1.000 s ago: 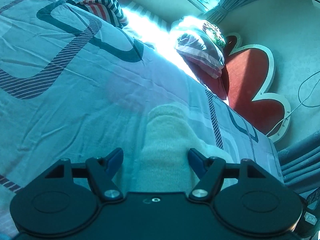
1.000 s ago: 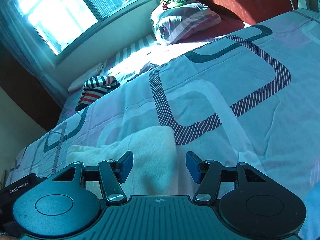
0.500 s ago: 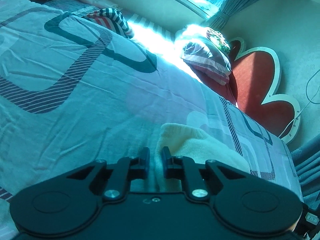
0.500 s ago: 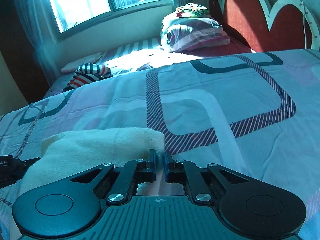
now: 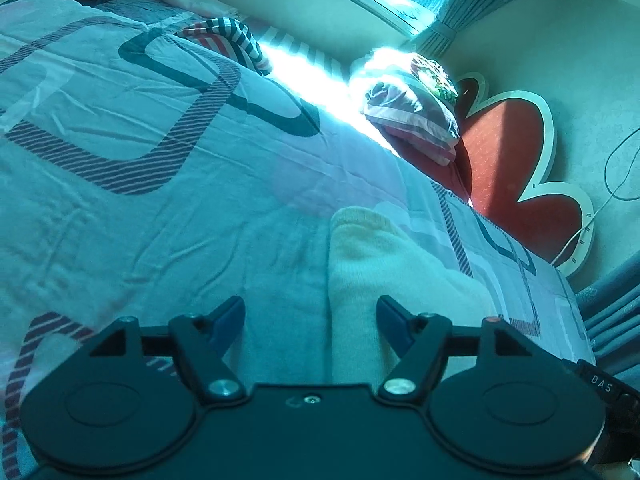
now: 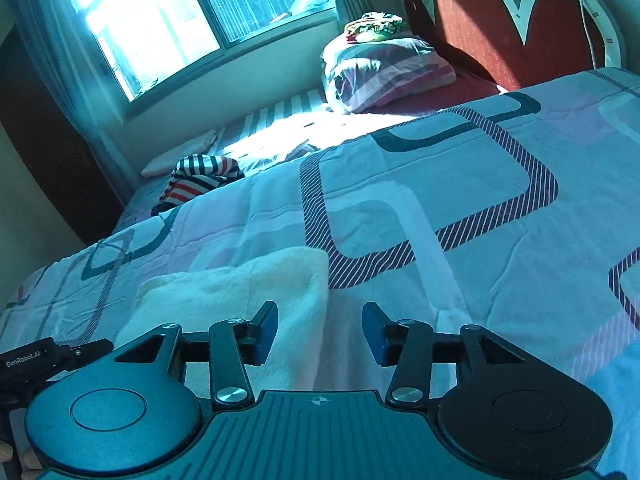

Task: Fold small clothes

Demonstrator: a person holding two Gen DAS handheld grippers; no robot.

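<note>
Both claws spread over the cream cloth on the bed

We see the left claw (image 5: 311, 316) and right claw (image 6: 319, 332) with fingers apart, gripping nothing — the folded cream cloth (image 6: 240, 292) lies flat on the patterned bedspread (image 6: 460, 208), just ahead of both.

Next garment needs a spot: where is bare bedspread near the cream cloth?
Right of the cream cloth, the bedspread lies bare toward the headboard. Left of the cloth, it is bare up to the striped garment. Crowded: the window side, with that garment and the pillow. Both tools, left and right, are open.
</note>
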